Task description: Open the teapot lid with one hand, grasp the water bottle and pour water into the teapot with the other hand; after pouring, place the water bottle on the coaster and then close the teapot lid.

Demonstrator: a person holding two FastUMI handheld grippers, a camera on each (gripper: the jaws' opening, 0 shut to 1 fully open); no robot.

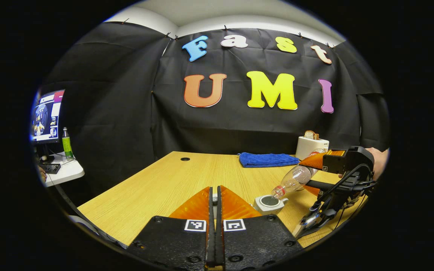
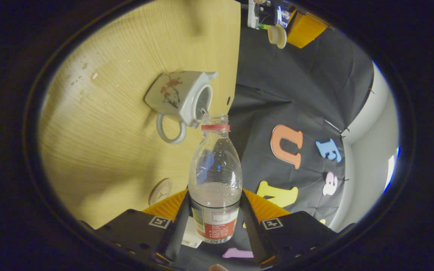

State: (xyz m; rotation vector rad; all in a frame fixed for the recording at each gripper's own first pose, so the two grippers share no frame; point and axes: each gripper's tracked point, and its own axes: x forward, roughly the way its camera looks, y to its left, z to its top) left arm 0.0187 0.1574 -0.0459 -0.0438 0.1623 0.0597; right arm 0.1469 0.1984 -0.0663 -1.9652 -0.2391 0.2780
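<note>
The white square teapot (image 1: 269,203) stands open on the wooden table (image 1: 156,184); the right gripper view shows its flower print, handle and open mouth (image 2: 175,96). My right gripper (image 2: 215,195) is shut on the clear water bottle (image 2: 215,169), which is tipped with its neck at the teapot's opening. The left gripper view shows that bottle (image 1: 296,178) slanting down from the right gripper (image 1: 309,173). My left gripper (image 1: 214,190) is shut, with a thin grey edge between its fingers. Off past the table edge, the teapot lid (image 2: 277,35) sits against the left gripper's fingers (image 2: 305,28). A round coaster (image 2: 160,191) lies near the bottle's base.
A folded blue towel (image 1: 268,159) and a white toaster (image 1: 311,146) holding bread sit at the table's far edge. Water drops (image 2: 92,75) lie on the table beyond the teapot. A side desk at the left carries a monitor (image 1: 47,116) and a green bottle (image 1: 66,143).
</note>
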